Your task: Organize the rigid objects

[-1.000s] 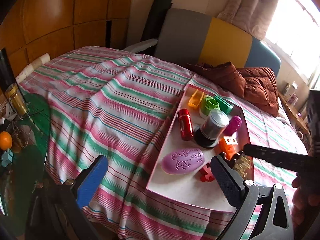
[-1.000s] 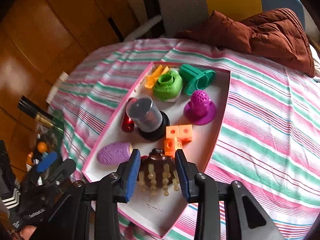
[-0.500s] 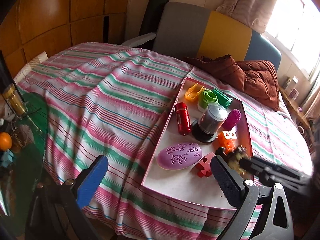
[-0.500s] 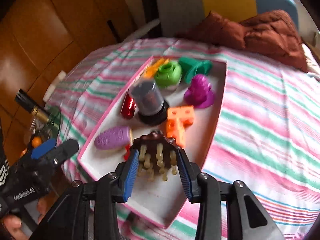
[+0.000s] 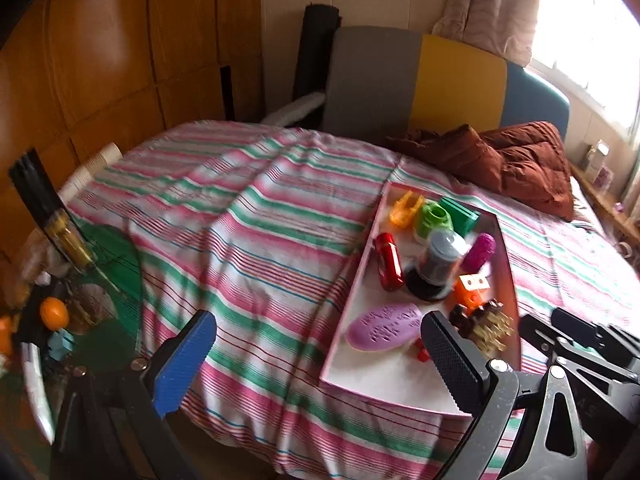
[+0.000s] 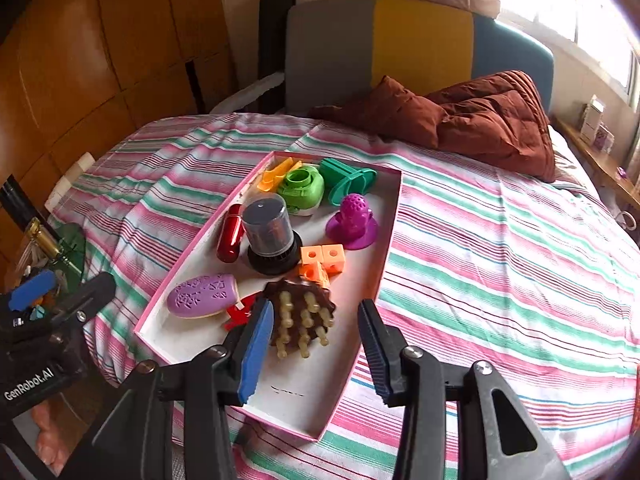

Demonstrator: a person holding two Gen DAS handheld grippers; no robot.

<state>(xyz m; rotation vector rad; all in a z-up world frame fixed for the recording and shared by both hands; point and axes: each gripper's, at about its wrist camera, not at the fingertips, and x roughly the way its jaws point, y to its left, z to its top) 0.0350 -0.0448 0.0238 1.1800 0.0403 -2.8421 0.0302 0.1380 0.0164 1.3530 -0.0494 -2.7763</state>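
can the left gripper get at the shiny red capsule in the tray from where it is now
Probably yes. The left gripper is open and empty, and the shiny red capsule lies at the near-left edge of the pink-rimmed white tray, its left side clear. Only the dark domed canister crowds its right.

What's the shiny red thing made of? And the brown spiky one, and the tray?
Red capsule: probably metal or glossy plastic; bright mirror-like highlights run along it.
Brown spiky brush: looks like hard dark plastic with pale, rubbery-looking knobbed pegs.
Tray: seemingly cardboard; matte white inside, thin pink walls with folded corners.
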